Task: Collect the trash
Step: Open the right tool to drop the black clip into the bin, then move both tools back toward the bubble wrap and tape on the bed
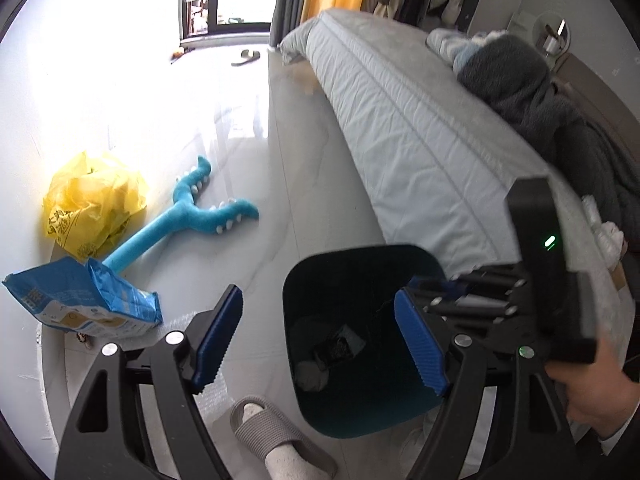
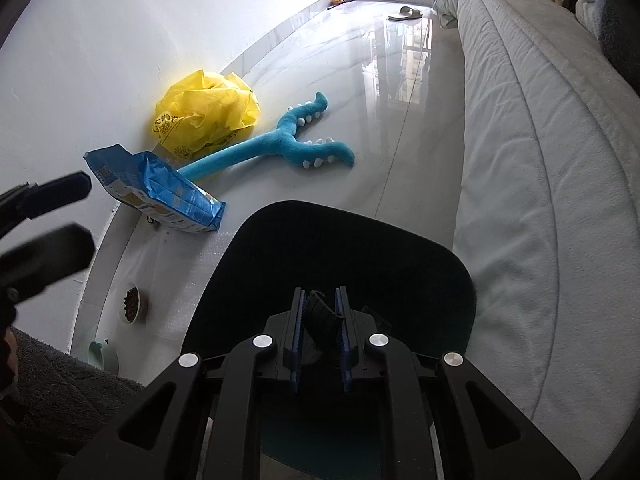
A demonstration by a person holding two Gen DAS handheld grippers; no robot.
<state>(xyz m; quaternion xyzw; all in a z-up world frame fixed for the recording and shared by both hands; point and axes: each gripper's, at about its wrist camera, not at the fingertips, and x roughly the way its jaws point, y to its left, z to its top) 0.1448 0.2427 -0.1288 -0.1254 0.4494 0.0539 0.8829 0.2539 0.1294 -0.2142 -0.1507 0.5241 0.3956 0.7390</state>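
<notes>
Beside the bed (image 1: 404, 128), on the glossy pale floor (image 2: 392, 128), stands a dark bin (image 1: 320, 408) with rounded corners, its mouth facing up. Left wrist view: the left gripper (image 1: 320, 332) hangs above the bin's near rim, blue pads spread wide, nothing between them. Inside the bin lie a dark flat packet (image 1: 340, 346) and a pale crumpled wad (image 1: 310, 374). To the right in the same view, the right gripper's body shows over the bin, held by a hand (image 1: 600, 396).

Right wrist view: the right gripper (image 2: 322, 334) sits directly over the bin opening, its pads drawn close together and clamped on a small dark crumpled scrap (image 2: 320, 318) that sticks up between them. What the scrap is cannot be made out.

Against the wall, left of the bin: a crumpled yellow plastic bag (image 2: 206, 116), a blue printed bag (image 2: 160, 192) lying on its side, and a teal plush toy (image 2: 280, 142) with white spikes, its handle end running under the blue bag. Nearer the camera, a small bowl of dark pellets (image 2: 131, 303) and a pale green bowl (image 2: 105, 356) rest on the floor. A foot in a grey slipper (image 1: 272, 436) stands just beside the bin.
</notes>
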